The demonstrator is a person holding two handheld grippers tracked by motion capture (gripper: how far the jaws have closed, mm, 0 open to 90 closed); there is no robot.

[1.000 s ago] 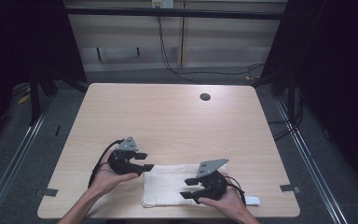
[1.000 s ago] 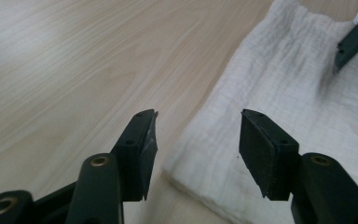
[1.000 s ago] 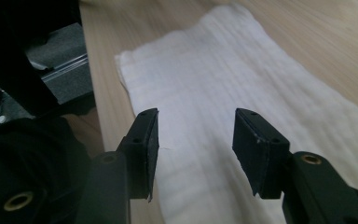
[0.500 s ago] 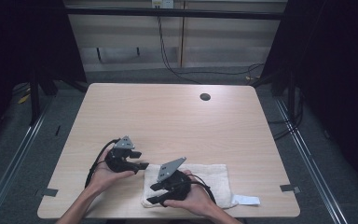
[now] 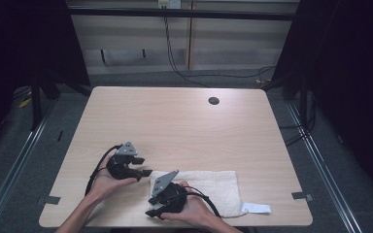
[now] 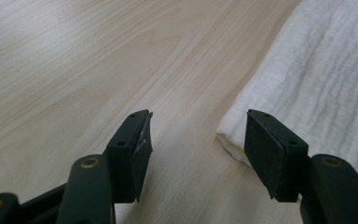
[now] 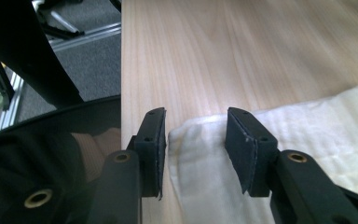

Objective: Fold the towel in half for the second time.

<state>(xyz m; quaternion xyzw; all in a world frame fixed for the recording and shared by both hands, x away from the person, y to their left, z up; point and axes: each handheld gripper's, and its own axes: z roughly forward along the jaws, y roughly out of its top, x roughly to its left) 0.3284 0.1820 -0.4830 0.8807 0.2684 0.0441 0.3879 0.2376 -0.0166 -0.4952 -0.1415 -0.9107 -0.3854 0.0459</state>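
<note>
While the white towel [image 5: 209, 187] lies folded flat near the front edge of the light wooden counter [image 5: 184, 121], both grippers are down at its left end. In the high view the left gripper [image 5: 143, 167] rests in the person's left hand [image 5: 108, 179] just beside the towel's left edge, with its fingers pointing to the towel. In the left gripper view its fingers [image 6: 135, 149] are released and stand wide apart; they have just been opening a little more, and nothing is pressed between them. One finger is over bare wood and the other is in front of the folded corner of the towel [image 6: 317, 88], which lies partly in the gap. The right gripper [image 5: 156, 206] is held by the right hand [image 5: 194, 213] over the near left corner of the towel, close to the counter's front edge. In the right gripper view its fingers [image 7: 242, 144] have just been closing, but they are still apart: the rounded corner of the towel [image 7: 200, 163] lies between them, and I see a small gap on each side, so the pads do not press the cloth. A small white label [image 5: 256, 208] sticks out at the towel's right end. A dark round hole [image 5: 213, 101] is in the counter near its far edge, well apart from the towel.
</note>
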